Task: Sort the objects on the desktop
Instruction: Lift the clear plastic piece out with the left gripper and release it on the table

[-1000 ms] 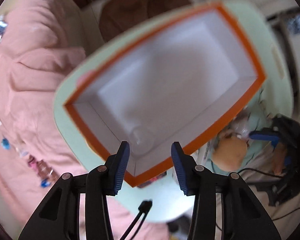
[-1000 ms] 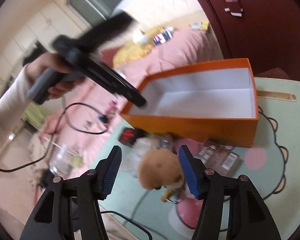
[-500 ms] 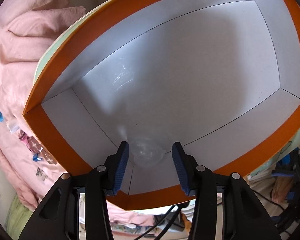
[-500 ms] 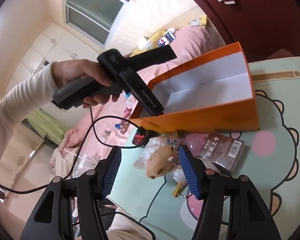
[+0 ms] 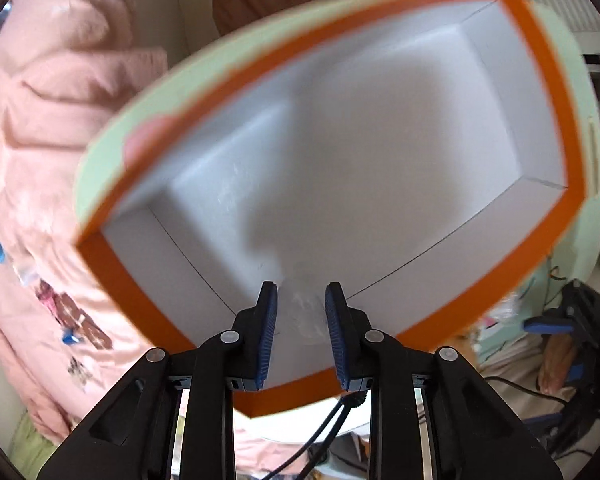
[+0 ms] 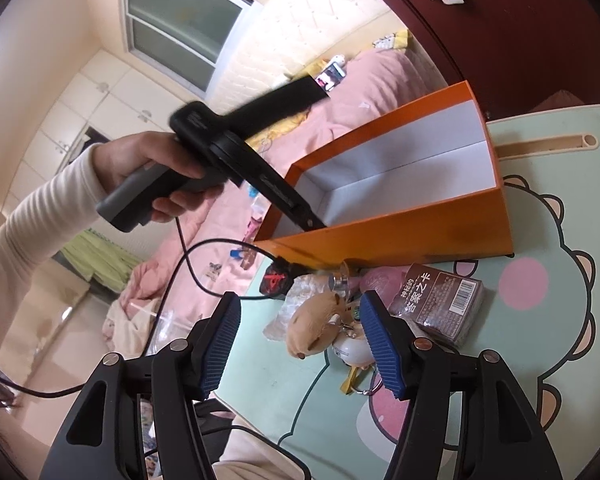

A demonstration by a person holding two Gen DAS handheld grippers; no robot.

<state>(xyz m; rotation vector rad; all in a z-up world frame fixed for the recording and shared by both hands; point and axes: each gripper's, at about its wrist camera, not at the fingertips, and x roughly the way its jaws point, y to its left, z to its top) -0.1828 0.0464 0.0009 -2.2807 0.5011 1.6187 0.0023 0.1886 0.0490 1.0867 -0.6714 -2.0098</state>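
Since half a second ago the left gripper (image 5: 301,300) has pulled back from the box (image 5: 340,152), whose whole orange rim now fits the left wrist view; its blue pads stand closer together than before, with something clear and blurred between them, and whether they clamp it cannot be told.

Seen from the right wrist, the box (image 6: 400,216) stands on a green cartoon mat (image 6: 540,320), white inside. The left gripper's (image 6: 314,224) tips reach over the box's near-left corner. Just in front of the box lie a brown packet (image 6: 436,304), a crumpled clear bag (image 6: 295,300), a tan plush toy (image 6: 316,324) and a red-and-black item (image 6: 275,280). The right gripper (image 6: 297,340) hovers over the toy, jaws wide apart, touching nothing.
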